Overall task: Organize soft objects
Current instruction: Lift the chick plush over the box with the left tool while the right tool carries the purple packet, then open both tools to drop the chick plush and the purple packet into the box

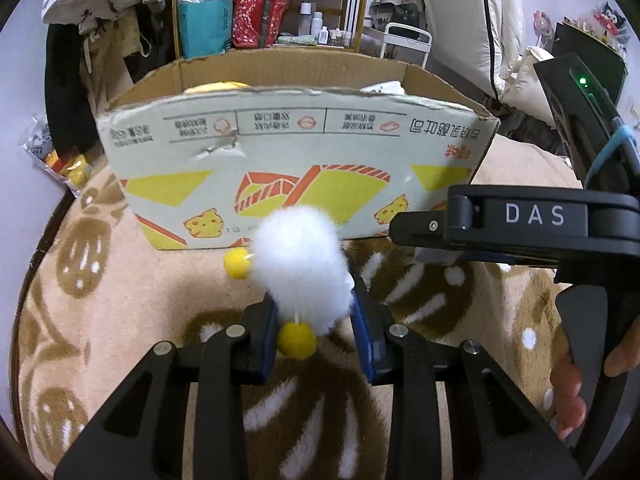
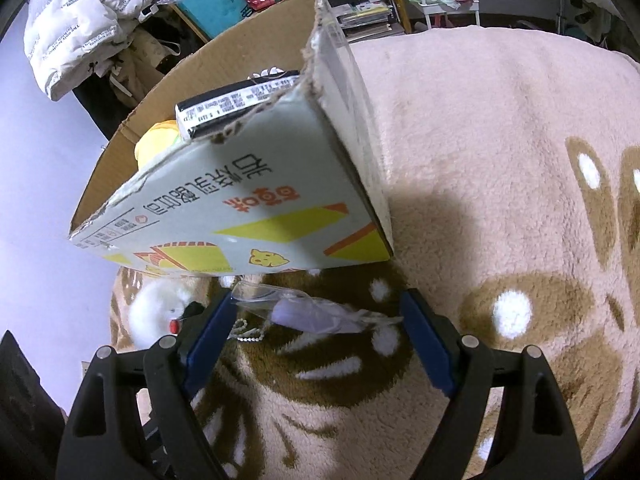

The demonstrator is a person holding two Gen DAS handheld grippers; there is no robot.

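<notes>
White fluffy toy (image 1: pixel 302 264) sits gripped in left gripper (image 1: pixel 314 304) jaws; right gripper (image 2: pixel 318 316) hovers level, jaws wide.

Fleece blanket (image 2: pixel 500 128) under cardboard box (image 1: pixel 296 160) and plastic-wrapped lilac item (image 2: pixel 316 314).

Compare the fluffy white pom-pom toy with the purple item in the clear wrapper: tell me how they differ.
The fluffy white pom-pom toy with yellow balls is clamped in the left tool; the purple item in a clear plastic wrapper lies loose between the open right tool's fingers. The toy is round and bare; the purple item is flatter, elongated and bagged. Both are outside the printed cardboard box, near its front.
</notes>
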